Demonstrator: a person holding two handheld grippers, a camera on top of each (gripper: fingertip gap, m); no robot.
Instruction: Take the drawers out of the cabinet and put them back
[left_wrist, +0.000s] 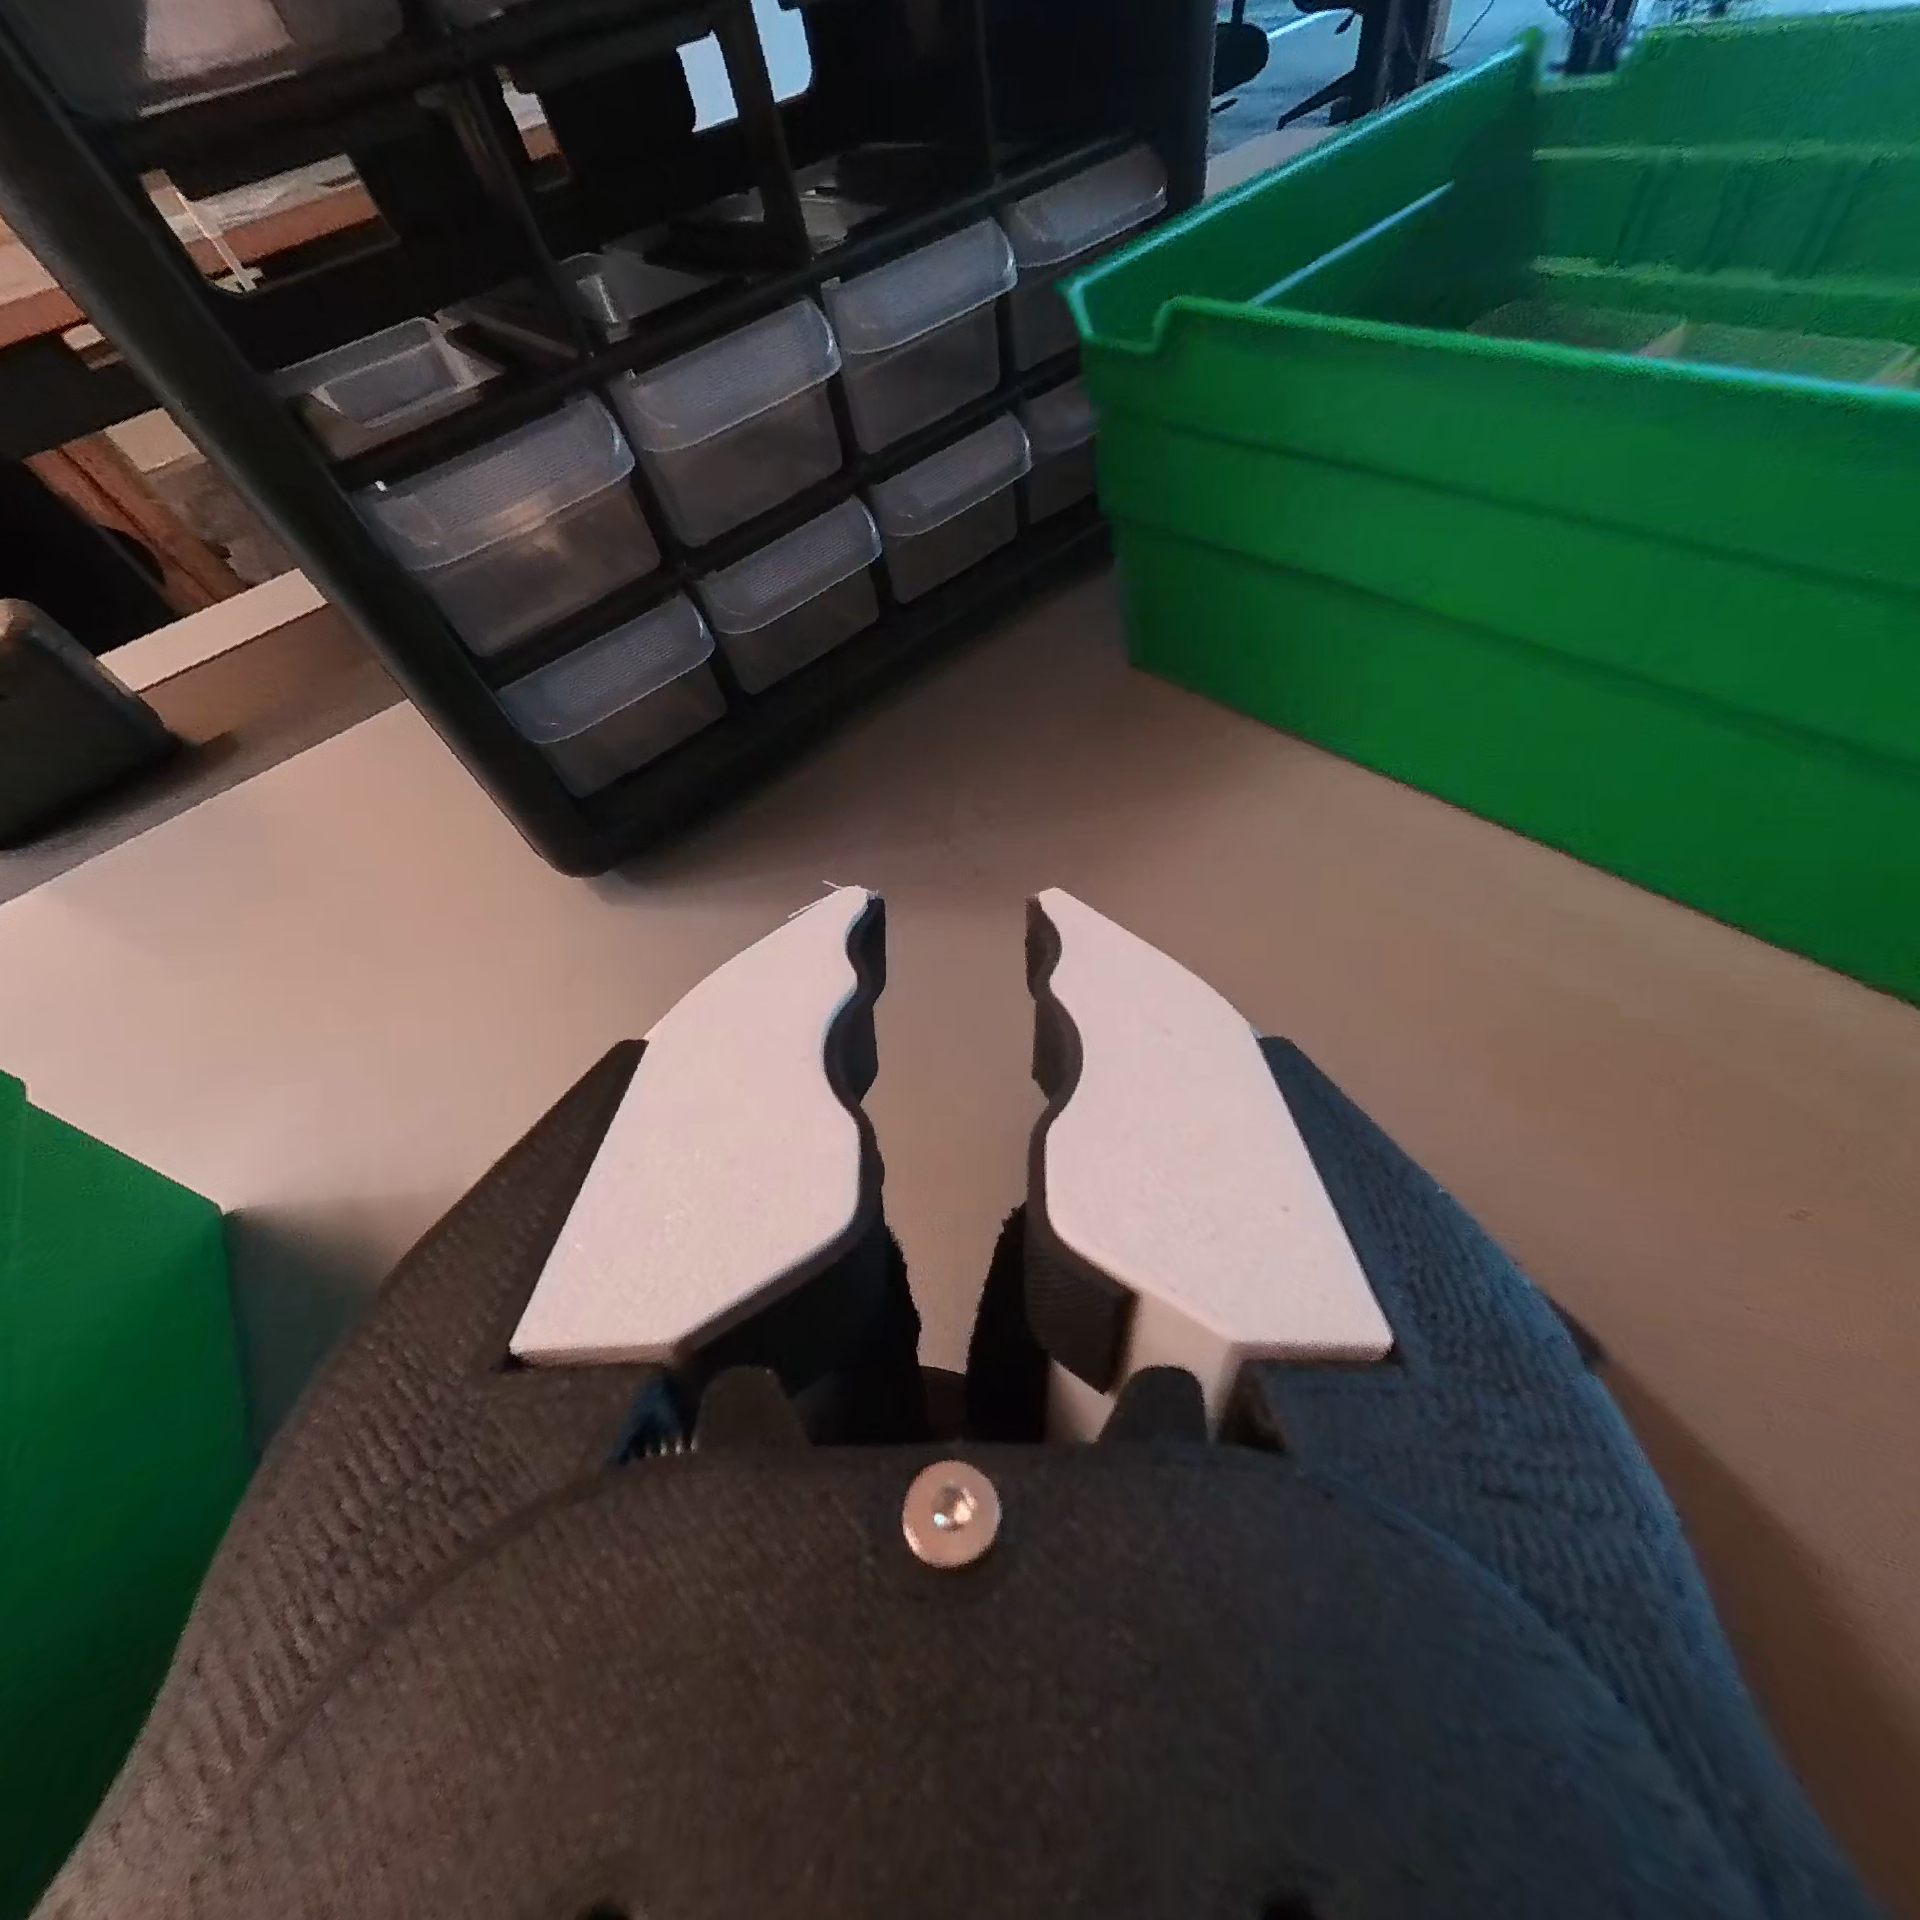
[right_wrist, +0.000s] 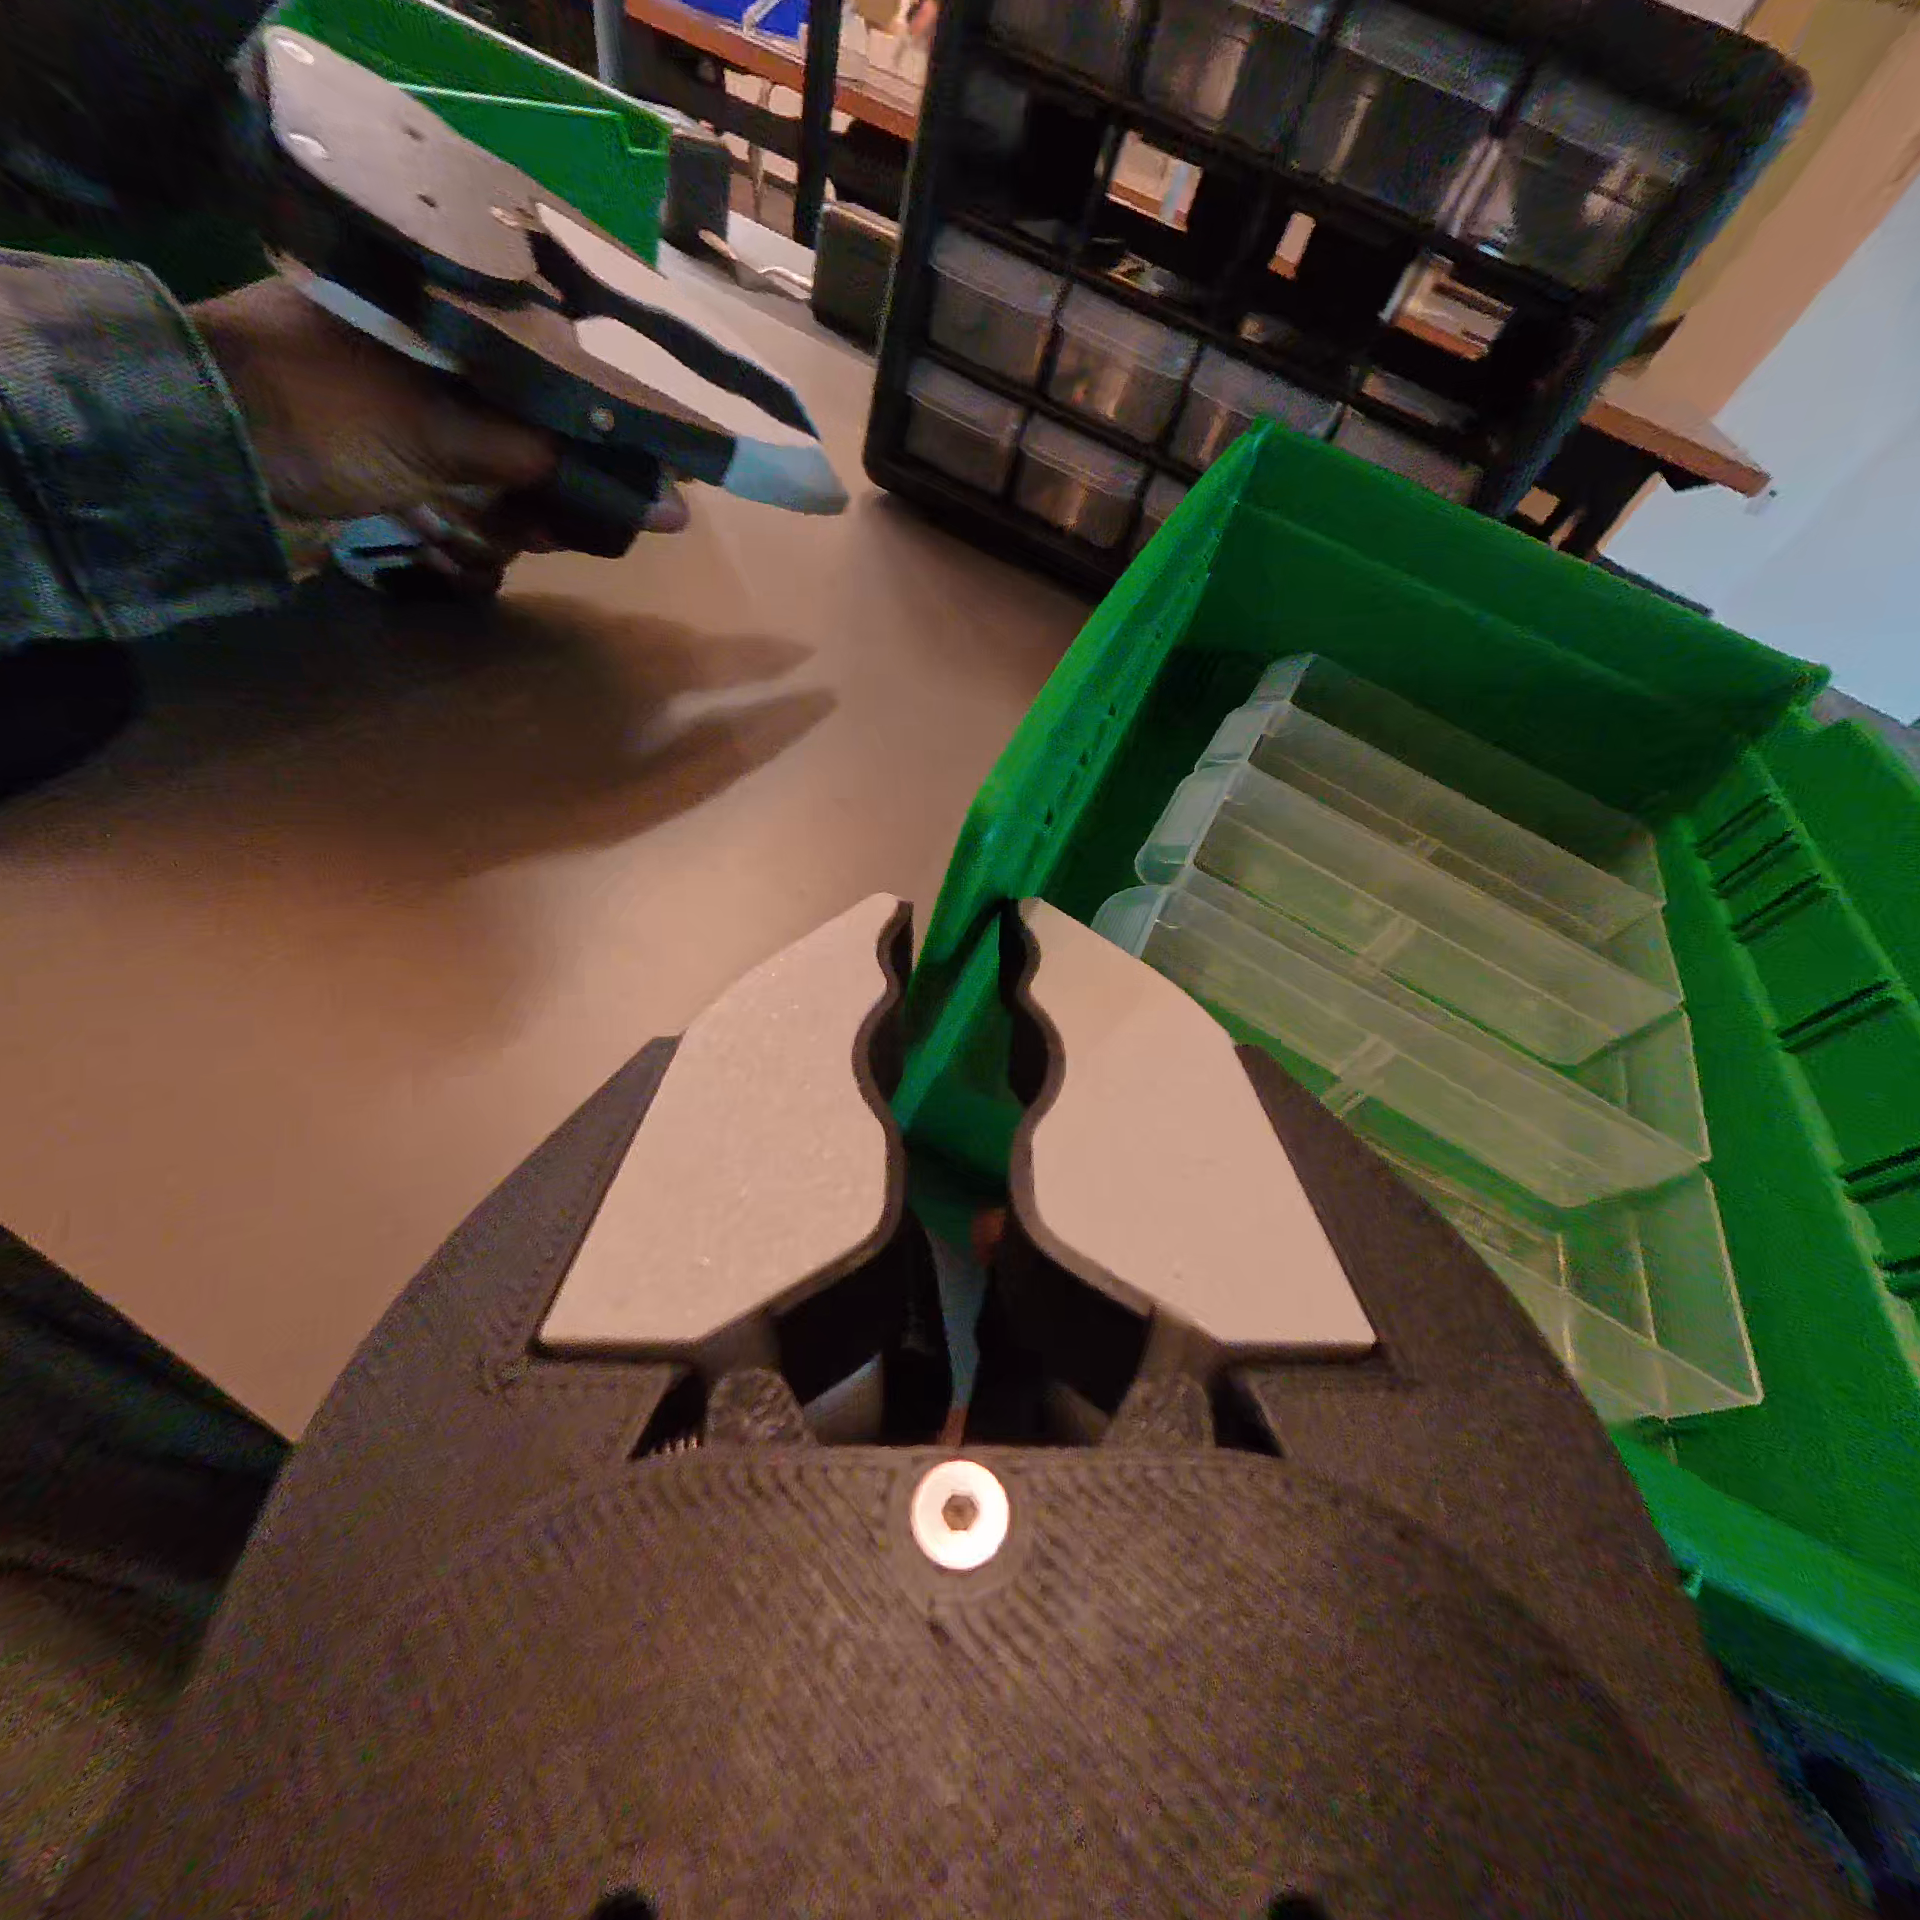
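A black cabinet (left_wrist: 582, 821) stands ahead on the table, with clear drawers (left_wrist: 727, 416) in its lower rows and several empty slots in the rows above. It also shows in the right wrist view (right_wrist: 894, 343). My left gripper (left_wrist: 956, 904) is open and empty, a short way in front of the cabinet's base; it also shows in the right wrist view (right_wrist: 810, 457). Three clear drawers (right_wrist: 1403, 935) lie in a green bin (right_wrist: 1091, 675). My right gripper (right_wrist: 956, 914) is open over the bin's near left corner, with the bin wall showing in the gap.
Stacked green bins (left_wrist: 1455, 520) stand right of the cabinet. Another green bin (left_wrist: 104, 1351) is at the near left, and a dark object (left_wrist: 52, 727) sits at the left table edge. A person's hand and sleeve (right_wrist: 125, 447) hold the left gripper. A bare stretch of table (right_wrist: 416, 935) separates the grippers.
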